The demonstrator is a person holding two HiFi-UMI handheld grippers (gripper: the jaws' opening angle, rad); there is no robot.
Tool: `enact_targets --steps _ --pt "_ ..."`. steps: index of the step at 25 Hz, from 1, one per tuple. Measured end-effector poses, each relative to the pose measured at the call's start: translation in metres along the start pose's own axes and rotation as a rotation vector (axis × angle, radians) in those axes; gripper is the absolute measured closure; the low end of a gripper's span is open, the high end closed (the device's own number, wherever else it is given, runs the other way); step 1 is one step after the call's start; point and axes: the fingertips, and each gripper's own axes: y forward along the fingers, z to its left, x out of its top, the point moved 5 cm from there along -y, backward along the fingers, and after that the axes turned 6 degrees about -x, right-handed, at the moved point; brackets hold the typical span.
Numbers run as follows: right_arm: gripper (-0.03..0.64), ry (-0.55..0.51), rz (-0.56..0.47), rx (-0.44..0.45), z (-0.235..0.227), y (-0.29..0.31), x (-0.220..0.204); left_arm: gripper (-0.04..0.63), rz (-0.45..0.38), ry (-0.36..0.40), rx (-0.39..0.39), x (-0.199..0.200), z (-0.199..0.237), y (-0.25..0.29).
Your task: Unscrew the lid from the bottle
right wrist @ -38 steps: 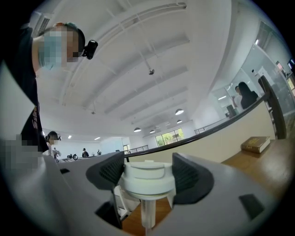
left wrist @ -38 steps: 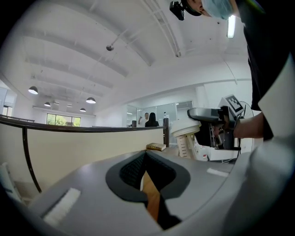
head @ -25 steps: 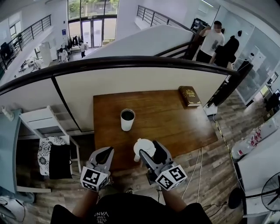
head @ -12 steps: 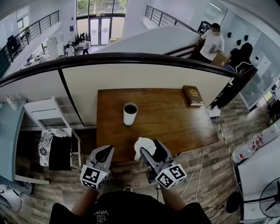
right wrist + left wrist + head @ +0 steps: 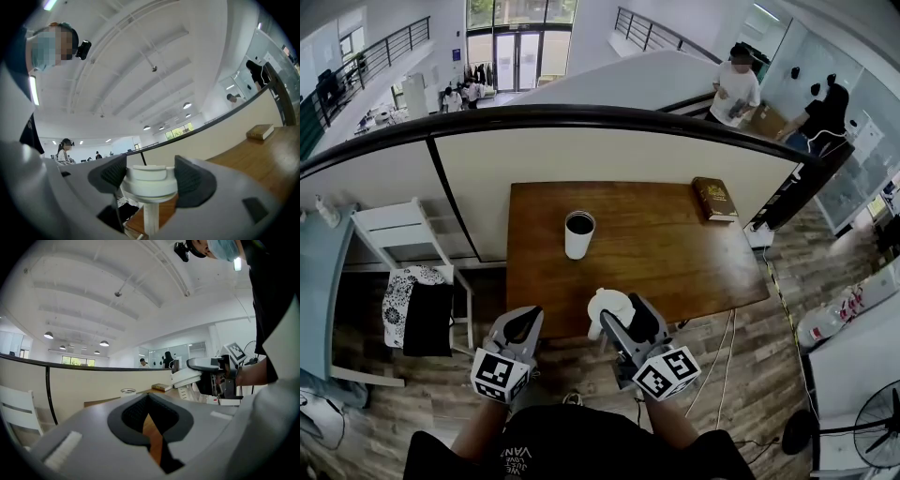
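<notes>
OK, we see the wooden table (image 5: pixel 675 262) filling the middle of the head view, a white chair (image 5: pixel 394 234) well off its left side, and plank floor (image 5: pixel 750 375) around both. We hold the left gripper (image 5: pixel 521 321) low, just off the table's near-left corner and over the floor; in its own view the jaws are pressed together with nothing between them, only a sliver of wood showing through the gap behind the pads. The right gripper (image 5: pixel 621 323) sits beside it at the table's near edge, with the jaws clamped on the white lid (image 5: pixel 149 182), dark ribbed pads (image 5: pixel 192 176) touching it on both sides. A white tube (image 5: pixel 149 218) hangs straight down from the lid's underside. The bottle (image 5: pixel 578 234) stands upright on the table, left of centre toward the far half, mouth open and dark inside, well apart from the lid and both grippers. A brown book (image 5: pixel 712 199) lies flat near the far-right corner.
</notes>
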Motion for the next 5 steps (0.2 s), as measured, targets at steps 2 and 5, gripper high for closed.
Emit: enact_targets --steps 2,5 --pt "0.298 -0.001 -0.002 0.002 -0.0005 0.0006 -0.0001 0.584 0.0 0.004 0.001 -0.0009 0.0004 0.0007" --pt "0.298 -0.003 -0.005 0.002 -0.0009 0.0019 -0.0004 0.584 0.0 0.004 0.0 -0.0024 0.0011 0.0014"
